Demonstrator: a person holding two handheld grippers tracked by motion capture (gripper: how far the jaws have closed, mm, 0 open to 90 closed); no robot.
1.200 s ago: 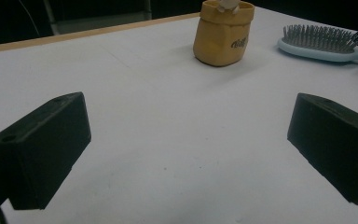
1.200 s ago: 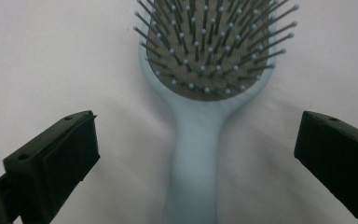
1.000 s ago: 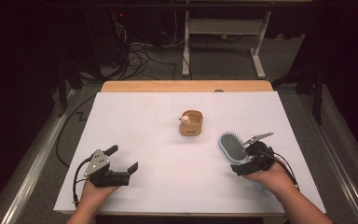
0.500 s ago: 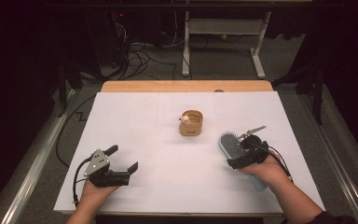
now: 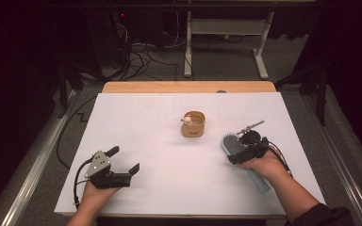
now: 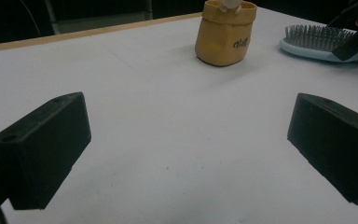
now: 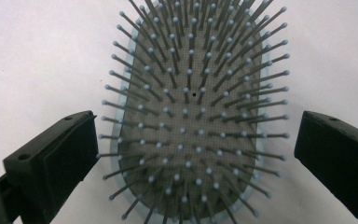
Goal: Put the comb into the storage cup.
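A light blue hairbrush (image 5: 227, 140) lies bristles up on the white table cover, its handle (image 5: 259, 181) pointing toward the person. My right gripper (image 5: 235, 151) hovers over the brush head, tilted down at it. In the right gripper view the brush head (image 7: 193, 70) sits between the wide-open jaws of my right gripper (image 7: 196, 135), and neither jaw touches it. My left gripper (image 5: 123, 160) rests low at the front left, open with nothing in it. The left gripper view has my left gripper (image 6: 189, 140) facing bare table, with the brush (image 6: 314, 39) far off.
A small tan pouch-shaped holder (image 5: 193, 124) with a little white figure in it stands mid-table, left of the brush; it is the holder (image 6: 223, 32) in the left gripper view. The wooden table edge (image 5: 188, 87) runs along the back. Cables and a stand lie on the floor beyond.
My right gripper has moved forward and to the left, from beside the brush handle to over the brush head, tilting down. The left gripper has stayed still.
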